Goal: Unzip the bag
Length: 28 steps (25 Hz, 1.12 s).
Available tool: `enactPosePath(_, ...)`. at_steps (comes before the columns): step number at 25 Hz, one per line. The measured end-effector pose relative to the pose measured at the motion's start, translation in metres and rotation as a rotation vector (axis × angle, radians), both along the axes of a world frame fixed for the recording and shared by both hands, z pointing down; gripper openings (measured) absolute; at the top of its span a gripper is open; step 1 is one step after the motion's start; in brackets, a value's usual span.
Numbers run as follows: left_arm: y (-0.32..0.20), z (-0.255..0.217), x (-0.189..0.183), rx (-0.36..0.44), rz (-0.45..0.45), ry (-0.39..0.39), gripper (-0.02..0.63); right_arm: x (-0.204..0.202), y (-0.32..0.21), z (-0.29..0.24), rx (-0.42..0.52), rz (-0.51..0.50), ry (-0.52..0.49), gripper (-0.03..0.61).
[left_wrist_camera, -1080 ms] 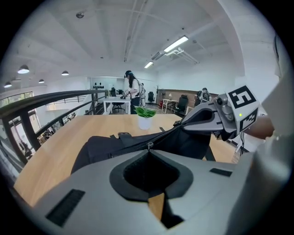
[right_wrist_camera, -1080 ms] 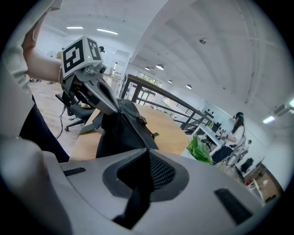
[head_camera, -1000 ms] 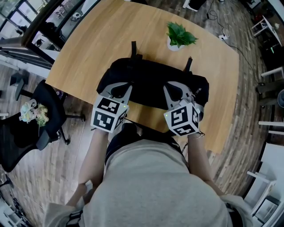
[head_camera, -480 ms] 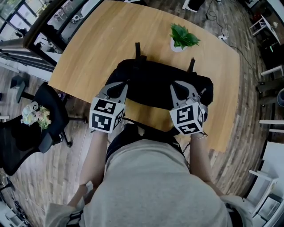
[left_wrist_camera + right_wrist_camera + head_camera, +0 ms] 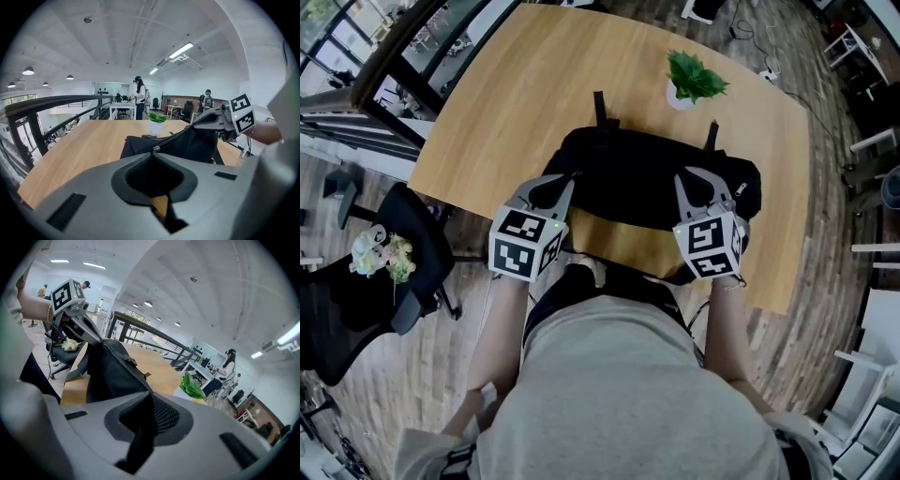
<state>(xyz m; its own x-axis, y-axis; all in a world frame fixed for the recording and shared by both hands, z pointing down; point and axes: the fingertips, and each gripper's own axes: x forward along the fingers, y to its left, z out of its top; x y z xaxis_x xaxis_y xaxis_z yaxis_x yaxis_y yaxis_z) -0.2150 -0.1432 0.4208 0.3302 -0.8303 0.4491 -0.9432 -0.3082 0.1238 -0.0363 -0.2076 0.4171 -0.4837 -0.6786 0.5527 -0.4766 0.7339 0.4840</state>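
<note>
Black bag [image 5: 642, 178] on desk [image 5: 516, 94]. Left gripper [image 5: 551, 187] jaws pinched on its left end; right gripper [image 5: 698, 183] jaws gripping right end, just eased slightly wider.

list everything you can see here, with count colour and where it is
table: one, light wood, under the bag
bag: one, black, near edge of the table, between both grippers
plant: one, green in a white pot, on the table beyond the bag
chair: one, black, on the floor left of the table
flowers: one bunch, pale, on the chair
left gripper: one, grey, shut on the bag's left end
right gripper: one, grey, on the bag's right end, fabric between its jaws, which have just been opening slightly
</note>
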Motion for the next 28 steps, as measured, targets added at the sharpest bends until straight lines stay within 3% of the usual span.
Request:
enactPosePath(8,-0.001,0.002,0.001,0.001,0.056,-0.012,0.023,0.003,-0.001,0.004,0.012,0.048,0.013,0.037)
enactPosePath(13,0.003,-0.001,0.001,0.007,0.048,-0.022,0.021,0.010,0.003,0.007,-0.013,0.052,0.054,0.074)
enactPosePath(20,0.007,-0.028,0.013,0.066,0.074,0.032,0.021,0.037,0.010,0.005,-0.068,0.090,0.064,0.117)
enactPosePath(22,0.006,-0.036,0.019,0.082,0.083,0.071,0.021,0.041,0.014,-0.003,-0.102,0.109,0.001,0.117)
enactPosePath(28,-0.002,-0.054,0.043,0.124,0.096,0.171,0.021,0.039,0.026,-0.046,-0.178,0.110,-0.348,0.132)
